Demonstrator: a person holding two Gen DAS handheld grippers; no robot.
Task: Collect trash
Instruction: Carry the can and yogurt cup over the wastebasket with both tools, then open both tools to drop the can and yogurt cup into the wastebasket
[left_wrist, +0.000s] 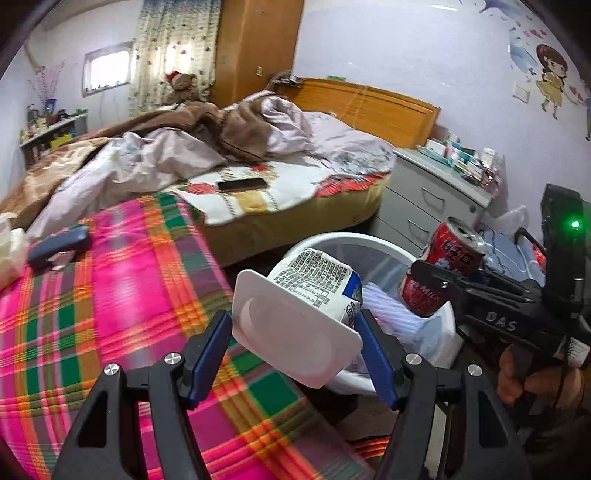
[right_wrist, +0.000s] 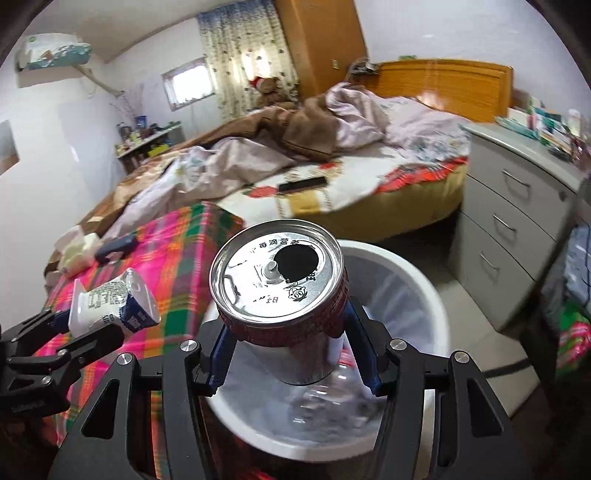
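Blue-padded and black-framed, the left claw (left_wrist: 293, 341) is clamped on a white plastic yogurt cup with black print and a blue label (left_wrist: 308, 291), which lies tilted between its pads with the flat white lid end turned toward the camera. Just beyond and below that cup sits a round white plastic trash bin with a clear liner (left_wrist: 369, 243). Under the left claw, on its left side, spreads a pink, green and orange plaid blanket (left_wrist: 110, 295).

To the right of the left claw, the right claw (right_wrist: 286, 349) grips a red metal drink can with a silver opened top (right_wrist: 277, 280) by its body, held over the bin's (right_wrist: 424, 284) open mouth, top end tilted toward the camera. A hand (left_wrist: 517, 380) wraps the right claw's handle.

Farther out lies an unmade bed with a brown blanket and pale sheets (right_wrist: 295, 147), a black phone (right_wrist: 303, 183) on it, and a grey drawer cabinet (right_wrist: 517, 229) to the right.
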